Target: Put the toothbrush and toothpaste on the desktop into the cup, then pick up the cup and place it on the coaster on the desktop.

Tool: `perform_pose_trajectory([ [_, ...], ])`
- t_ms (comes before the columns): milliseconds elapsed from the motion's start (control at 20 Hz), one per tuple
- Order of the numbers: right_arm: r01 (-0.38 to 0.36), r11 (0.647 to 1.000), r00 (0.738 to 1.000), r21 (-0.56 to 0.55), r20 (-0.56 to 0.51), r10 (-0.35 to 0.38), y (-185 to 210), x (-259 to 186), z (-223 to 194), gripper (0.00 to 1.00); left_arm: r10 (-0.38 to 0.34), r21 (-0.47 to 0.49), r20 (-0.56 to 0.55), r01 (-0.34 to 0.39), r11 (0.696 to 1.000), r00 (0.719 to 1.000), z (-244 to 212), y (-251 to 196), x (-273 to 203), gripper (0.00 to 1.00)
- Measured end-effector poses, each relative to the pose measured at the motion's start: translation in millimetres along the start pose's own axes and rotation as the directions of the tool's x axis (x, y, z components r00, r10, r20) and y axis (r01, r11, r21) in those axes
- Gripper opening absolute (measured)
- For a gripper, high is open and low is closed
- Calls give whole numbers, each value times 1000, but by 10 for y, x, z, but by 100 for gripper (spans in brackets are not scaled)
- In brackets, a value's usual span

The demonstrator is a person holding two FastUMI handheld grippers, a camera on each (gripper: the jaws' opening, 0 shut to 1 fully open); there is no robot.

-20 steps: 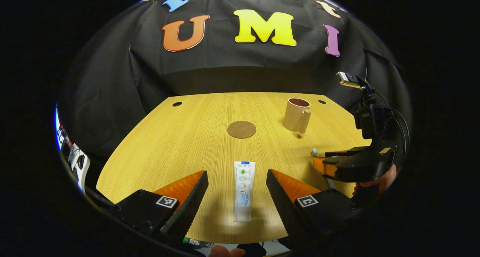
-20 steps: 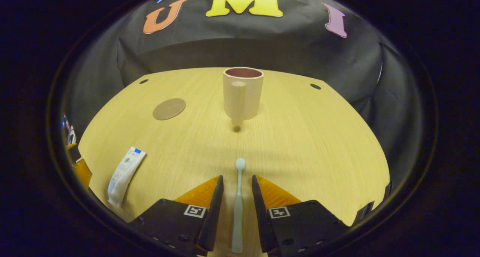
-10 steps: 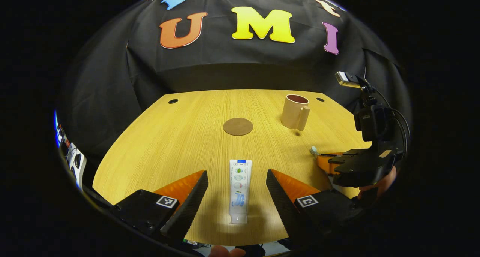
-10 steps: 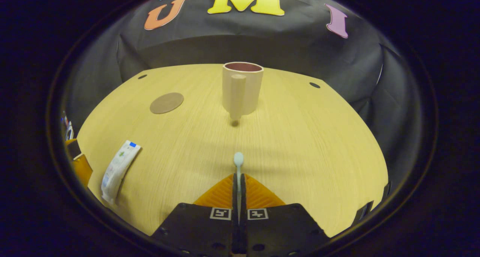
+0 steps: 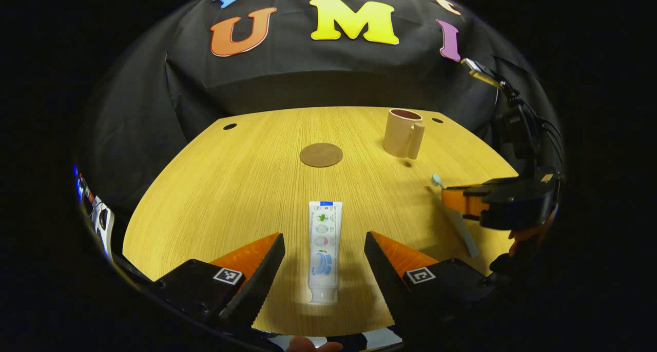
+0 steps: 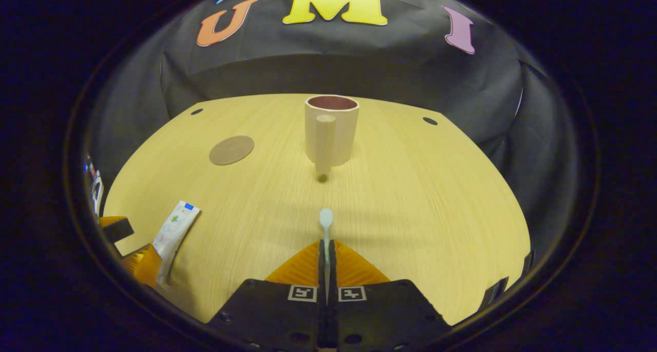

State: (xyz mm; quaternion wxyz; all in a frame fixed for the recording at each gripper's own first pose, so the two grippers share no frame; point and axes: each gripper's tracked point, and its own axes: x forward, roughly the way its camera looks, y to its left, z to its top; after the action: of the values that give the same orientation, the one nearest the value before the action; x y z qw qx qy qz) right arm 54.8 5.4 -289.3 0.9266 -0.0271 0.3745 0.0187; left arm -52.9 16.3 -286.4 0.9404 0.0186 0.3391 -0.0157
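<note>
Pinching the toothbrush (image 6: 326,223), the right gripper (image 6: 327,249) points its long axis straight ahead at the cup (image 6: 331,130); the left gripper (image 5: 324,249), fingers spread, straddles the toothpaste (image 5: 323,249).

The right hand-held gripper (image 6: 327,249) has clamped onto the toothbrush (image 6: 326,223) and now lifts it clear of the desk (image 5: 246,188), handle hanging below, while the left hand-held gripper (image 5: 324,259) eases over the toothpaste (image 5: 322,249).

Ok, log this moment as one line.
right tongs: shut on toothbrush | left tongs: open, astride toothpaste on desktop | cup: empty, off coaster
</note>
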Motion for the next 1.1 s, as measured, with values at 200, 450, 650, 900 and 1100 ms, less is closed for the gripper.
perform_pose_trajectory([
  [200, -2, 1000, 1000, -3, 11, 2, -4, -45, 37, 0, -7, 15, -30, 8, 1000, 1000, -117, -17, 73, 99],
  [450, -6, 1000, 1000, 0, 22, 6, 2, -85, 79, 0, -8, 6, -62, 9, 1000, 998, -230, -6, 164, 94],
  [650, -8, 1000, 1000, 2, 30, 8, -11, -119, 117, 0, -8, 4, -68, 8, 1000, 998, -287, 13, 202, 84],
  [900, -9, 1000, 999, 6, 38, 9, -30, -129, 144, 0, -8, 14, -51, 8, 1000, 999, -336, 19, 200, 75],
  [1100, -11, 1000, 999, 7, 39, 11, -29, -136, 143, 0, -13, 16, -42, 14, 1000, 999, -378, 9, 200, 64],
])
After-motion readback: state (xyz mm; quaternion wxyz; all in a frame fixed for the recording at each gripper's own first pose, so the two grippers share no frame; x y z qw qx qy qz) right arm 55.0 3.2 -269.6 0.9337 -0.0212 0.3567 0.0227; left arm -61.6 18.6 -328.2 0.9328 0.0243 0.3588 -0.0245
